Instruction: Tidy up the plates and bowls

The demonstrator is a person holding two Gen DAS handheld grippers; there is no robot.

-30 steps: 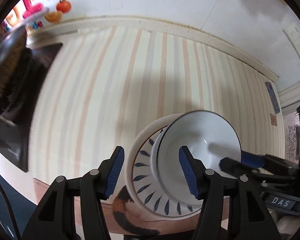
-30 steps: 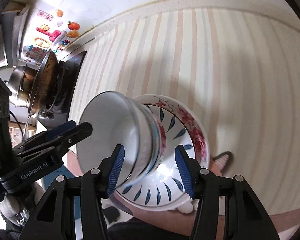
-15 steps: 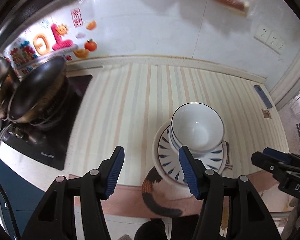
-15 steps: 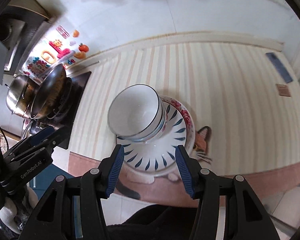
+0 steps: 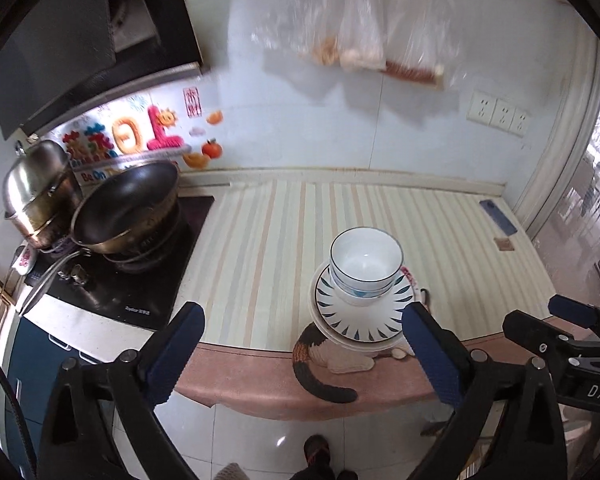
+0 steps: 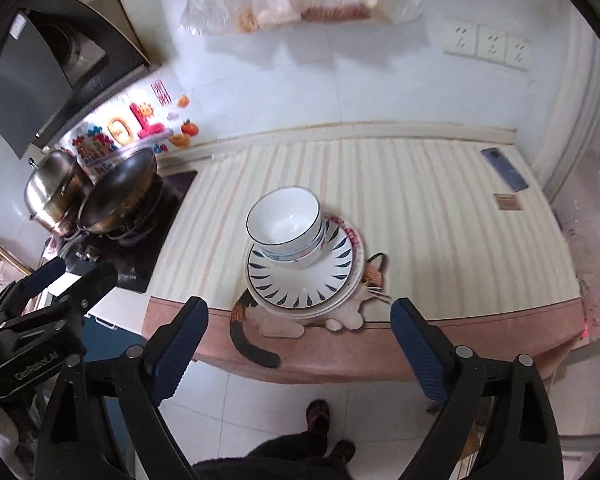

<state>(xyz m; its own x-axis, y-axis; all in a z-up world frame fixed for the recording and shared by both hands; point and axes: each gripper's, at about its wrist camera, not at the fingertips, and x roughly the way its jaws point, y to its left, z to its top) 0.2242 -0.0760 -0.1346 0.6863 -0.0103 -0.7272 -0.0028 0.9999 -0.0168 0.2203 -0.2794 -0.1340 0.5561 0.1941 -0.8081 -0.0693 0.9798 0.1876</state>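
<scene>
White bowls with a dark rim (image 5: 365, 261) (image 6: 285, 227) are nested on a stack of plates, the top plate (image 5: 364, 316) (image 6: 300, 284) white with blue leaf marks. The stack stands near the front edge of the striped counter mat (image 5: 284, 232) (image 6: 420, 200). My left gripper (image 5: 300, 354) hangs open and empty, well back from the counter and above the floor. My right gripper (image 6: 298, 346) is likewise open and empty, pulled back in front of the stack. Each gripper shows at the edge of the other's view.
A black stove (image 5: 140, 280) (image 6: 148, 224) with a dark wok (image 5: 128, 208) (image 6: 120, 188) and a steel pot (image 5: 40, 188) (image 6: 52, 188) is at the left. A phone (image 5: 498, 216) (image 6: 504, 169) lies at the far right of the counter. Plastic bags (image 5: 352, 28) hang on the wall. A person's foot (image 6: 318, 412) stands on the tiled floor.
Both grippers have pulled back and up, away from the stack, which now looks much smaller and upright on the counter. Neither gripper holds anything.
</scene>
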